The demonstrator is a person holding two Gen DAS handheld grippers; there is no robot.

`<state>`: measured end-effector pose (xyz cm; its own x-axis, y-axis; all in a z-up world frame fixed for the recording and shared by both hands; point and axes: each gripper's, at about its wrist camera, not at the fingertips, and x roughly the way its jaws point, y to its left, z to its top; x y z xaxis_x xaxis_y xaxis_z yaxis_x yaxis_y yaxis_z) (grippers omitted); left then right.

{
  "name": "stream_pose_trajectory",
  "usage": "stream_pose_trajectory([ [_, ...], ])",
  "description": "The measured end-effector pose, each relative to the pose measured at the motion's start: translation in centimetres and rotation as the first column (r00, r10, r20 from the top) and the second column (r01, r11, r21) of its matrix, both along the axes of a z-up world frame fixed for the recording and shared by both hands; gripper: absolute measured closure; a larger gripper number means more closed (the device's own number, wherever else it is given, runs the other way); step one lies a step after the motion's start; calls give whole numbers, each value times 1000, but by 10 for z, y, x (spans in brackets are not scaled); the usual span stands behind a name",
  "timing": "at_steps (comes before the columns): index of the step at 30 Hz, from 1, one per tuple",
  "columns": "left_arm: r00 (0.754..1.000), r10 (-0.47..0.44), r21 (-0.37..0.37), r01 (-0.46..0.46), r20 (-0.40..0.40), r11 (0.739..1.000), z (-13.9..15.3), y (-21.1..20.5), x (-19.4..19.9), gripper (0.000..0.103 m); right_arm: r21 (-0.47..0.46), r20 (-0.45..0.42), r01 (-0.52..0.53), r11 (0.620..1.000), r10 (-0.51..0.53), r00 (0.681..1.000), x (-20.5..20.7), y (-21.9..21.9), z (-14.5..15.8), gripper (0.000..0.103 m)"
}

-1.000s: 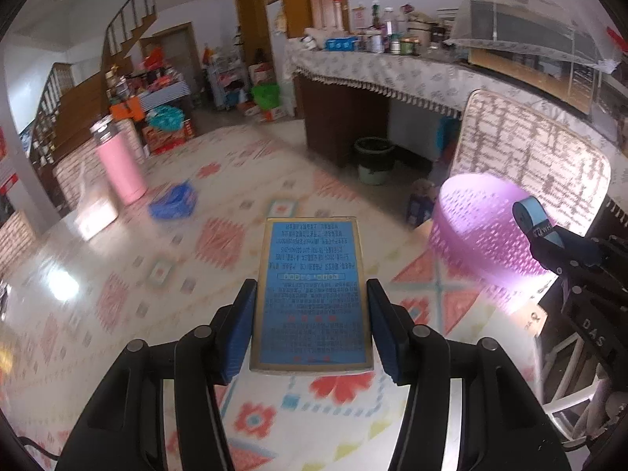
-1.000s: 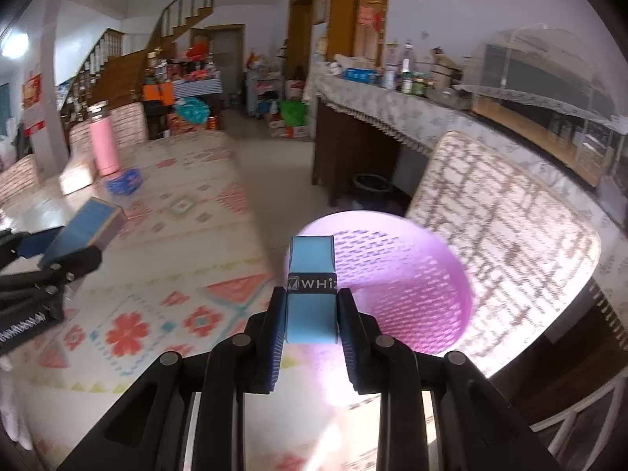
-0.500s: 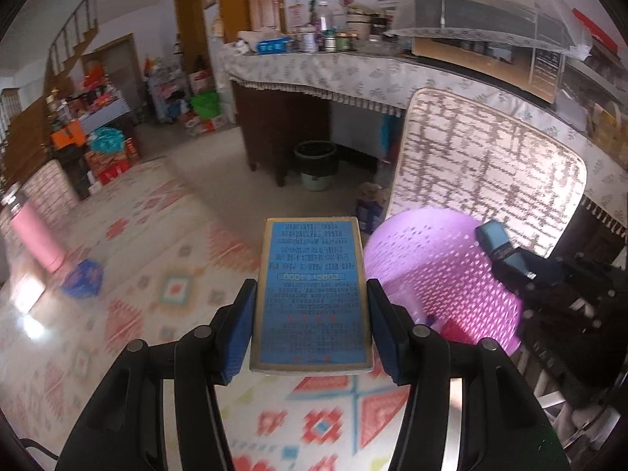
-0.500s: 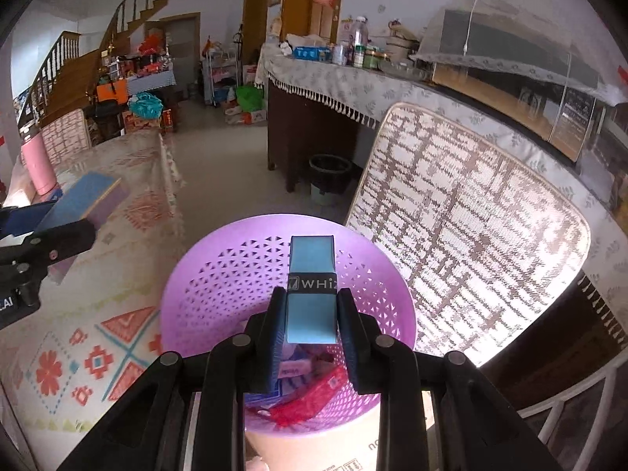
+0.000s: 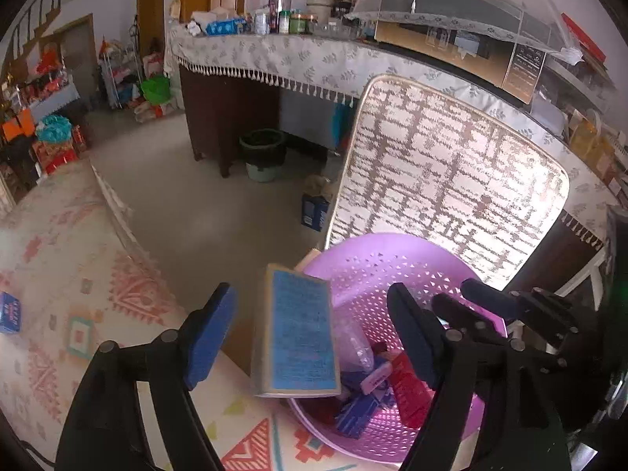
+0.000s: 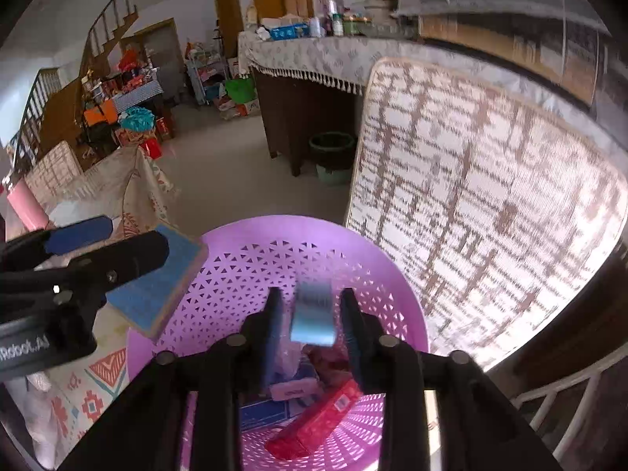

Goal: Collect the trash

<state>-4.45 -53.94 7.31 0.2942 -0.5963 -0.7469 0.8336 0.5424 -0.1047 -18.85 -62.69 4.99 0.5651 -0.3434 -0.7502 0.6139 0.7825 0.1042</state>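
A purple perforated basket [image 5: 392,263] [image 6: 251,243] stands beside the table's edge with several wrappers and small boxes inside. My left gripper [image 5: 312,331] is open; a flat blue box [image 5: 298,333] [image 6: 157,274] falls loose between its fingers at the basket's rim. My right gripper [image 6: 312,329] is open over the basket; a small light blue pack [image 6: 312,318] drops free between its fingers, blurred. The right gripper also shows in the left wrist view [image 5: 510,314], and the left gripper in the right wrist view [image 6: 78,259].
A patterned cloth covers the table [image 5: 59,274]; a small blue box [image 5: 10,316] lies on it at left. A woven chair back [image 5: 451,180] rises behind the basket. A dark bin [image 5: 263,153] stands under a long counter [image 5: 294,59].
Both grippers moved right over the basket and opened. The blue box and the light blue pack have come free of the fingers and are dropping.
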Motion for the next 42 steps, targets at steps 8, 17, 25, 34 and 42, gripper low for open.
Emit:
stream_pose_trajectory([
  [8,999,53,-32,-53,3,998,13,46,-5,25,18,57,-17,1000,16,998,-8,21,5,41],
  [17,985,170,-104,-168,9,980,45,144,-25,22,-101,34,-79,992,83,996,-13,94,29,36],
  [25,920,363,-223,-327,148,918,88,252,-68,10,-277,43,-117,954,134,990,-32,173,66,27],
  [34,806,538,-279,-472,248,836,102,341,-97,5,-438,15,-137,889,160,987,-49,244,85,21],
  [42,760,592,-284,-524,268,803,97,379,-110,5,-499,3,-150,853,174,985,-59,279,92,19],
])
